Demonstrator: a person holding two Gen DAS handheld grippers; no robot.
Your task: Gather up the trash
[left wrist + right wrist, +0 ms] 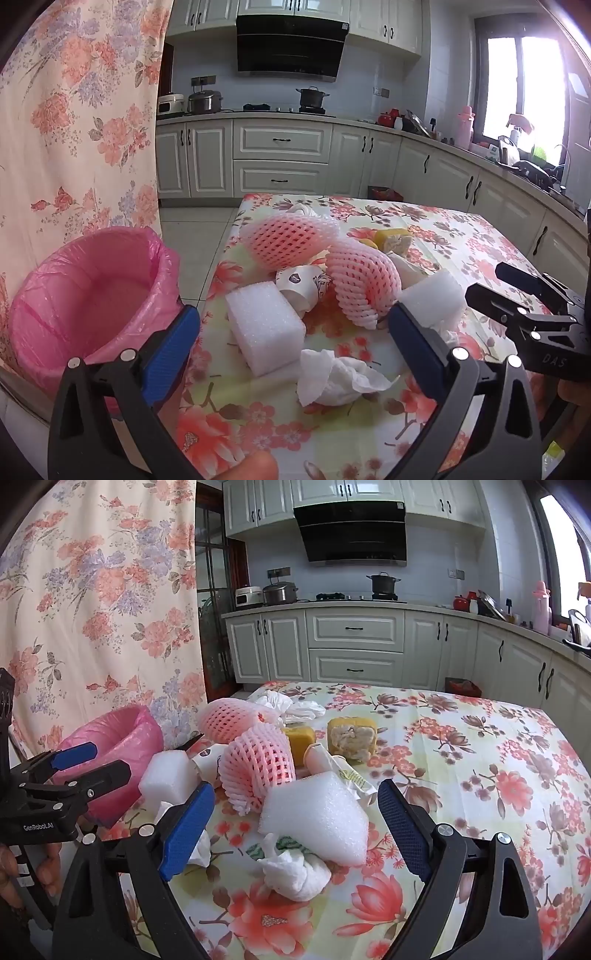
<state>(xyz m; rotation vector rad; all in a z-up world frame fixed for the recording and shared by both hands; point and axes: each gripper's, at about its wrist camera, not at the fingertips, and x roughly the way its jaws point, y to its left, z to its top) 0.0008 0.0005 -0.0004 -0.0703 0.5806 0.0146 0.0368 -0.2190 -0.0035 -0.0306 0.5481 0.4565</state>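
Observation:
A heap of trash lies on the floral-clothed table (461,236): two pink foam fruit nets (291,240) (360,280), a white foam block (264,326), a crushed paper cup (299,286), a crumpled tissue (340,376) and yellow peel (395,238). A bin lined with a pink bag (88,295) stands left of the table. My left gripper (295,339) is open and empty above the foam block and tissue. My right gripper (295,819) is open and empty around a second white foam block (317,816), with a tissue wad (295,875) just below it.
A floral curtain (74,110) hangs at the left behind the bin. Kitchen cabinets (280,158) and a counter with pots run along the back and right. The right gripper shows in the left wrist view (532,306); the left gripper shows in the right wrist view (66,775).

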